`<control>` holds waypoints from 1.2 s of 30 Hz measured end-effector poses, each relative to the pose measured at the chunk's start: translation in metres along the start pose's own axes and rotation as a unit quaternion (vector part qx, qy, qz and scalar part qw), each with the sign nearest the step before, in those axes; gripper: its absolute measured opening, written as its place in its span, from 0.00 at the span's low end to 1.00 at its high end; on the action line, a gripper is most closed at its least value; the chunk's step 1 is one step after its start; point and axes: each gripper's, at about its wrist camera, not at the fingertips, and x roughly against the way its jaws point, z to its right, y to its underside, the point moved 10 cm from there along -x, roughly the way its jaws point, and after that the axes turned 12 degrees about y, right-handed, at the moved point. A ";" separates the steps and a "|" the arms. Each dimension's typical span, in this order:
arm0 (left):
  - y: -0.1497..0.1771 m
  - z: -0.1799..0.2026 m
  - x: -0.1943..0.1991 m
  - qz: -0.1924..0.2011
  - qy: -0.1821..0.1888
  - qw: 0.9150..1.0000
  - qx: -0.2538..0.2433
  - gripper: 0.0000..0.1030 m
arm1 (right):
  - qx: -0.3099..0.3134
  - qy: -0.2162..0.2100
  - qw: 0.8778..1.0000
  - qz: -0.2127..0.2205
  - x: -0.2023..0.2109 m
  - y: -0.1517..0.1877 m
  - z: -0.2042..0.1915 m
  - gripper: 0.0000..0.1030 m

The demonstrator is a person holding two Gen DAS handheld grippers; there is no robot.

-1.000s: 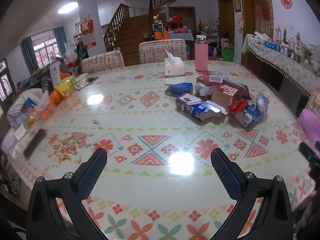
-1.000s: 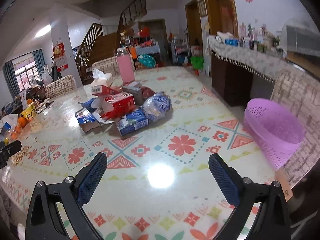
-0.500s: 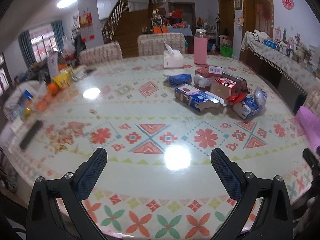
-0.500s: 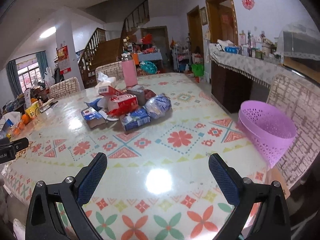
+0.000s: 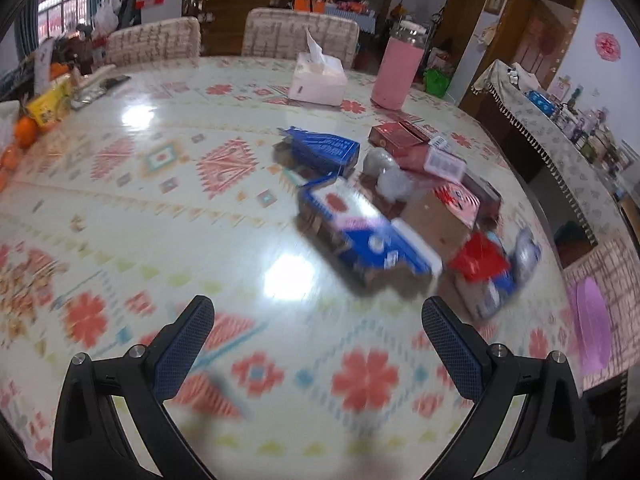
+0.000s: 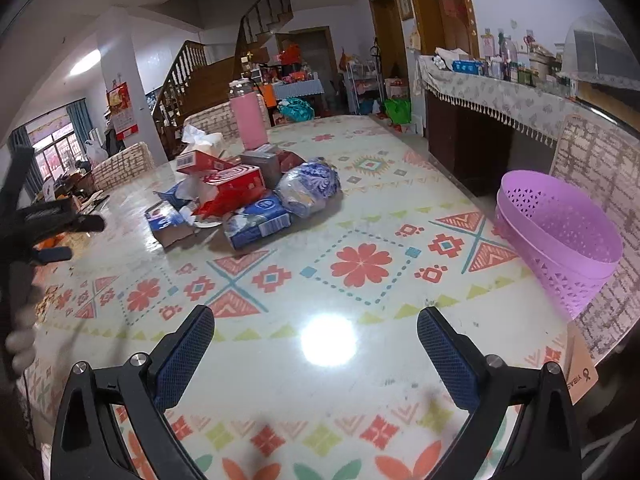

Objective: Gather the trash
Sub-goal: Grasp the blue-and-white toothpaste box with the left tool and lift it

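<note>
Hovering spread, empty: left gripper [image 5: 318,334], right gripper [image 6: 316,332]; trash pile [image 5: 392,208] motion-blurred.

Lived-in home dining room: large round surface [image 6: 360,208] under a patterned cloth, woven-back chairs [image 5: 300,32], wooden staircase [image 6: 192,76], cluttered sideboard [image 6: 500,92], tissue box [image 5: 318,80], red decorations on walls.

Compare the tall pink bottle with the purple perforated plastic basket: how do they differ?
The pink bottle stands upright at the table's far side behind the trash pile; the purple basket sits tilted at the near right edge. The bottle is slim and capped; the basket is wide, open and empty. Neither gripper touches either.
</note>
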 end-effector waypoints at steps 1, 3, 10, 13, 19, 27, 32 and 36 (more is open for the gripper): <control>-0.007 -0.001 -0.011 -0.006 -0.006 1.000 0.004 1.00 | -0.002 0.000 1.000 -0.002 -0.003 0.000 0.001 1.00; -0.020 -0.004 -0.027 -0.010 -0.014 1.000 0.011 1.00 | -0.006 -0.001 1.000 -0.006 -0.009 -0.001 0.004 1.00; -0.039 -0.011 -0.079 -0.050 -0.038 0.998 0.022 1.00 | -0.003 -0.001 1.000 -0.015 -0.020 0.000 0.007 1.00; -0.038 -0.007 -0.089 -0.055 -0.033 0.998 0.019 0.95 | -0.002 0.002 1.000 -0.014 -0.019 0.000 0.010 1.00; -0.035 0.016 -0.074 -0.051 0.012 0.999 0.000 0.05 | -0.006 0.006 1.000 -0.012 -0.014 -0.002 0.014 1.00; -0.024 0.019 -0.067 -0.065 0.067 0.995 0.024 0.55 | 0.000 0.004 1.000 -0.017 -0.014 -0.006 0.005 1.00; -0.040 0.020 -0.075 -0.043 0.063 0.996 0.037 0.78 | 0.002 0.002 1.000 -0.019 -0.018 -0.008 -0.002 1.00; -0.037 0.022 -0.098 -0.076 0.020 0.997 0.007 0.77 | 0.005 0.001 1.000 -0.029 -0.023 -0.005 -0.006 1.00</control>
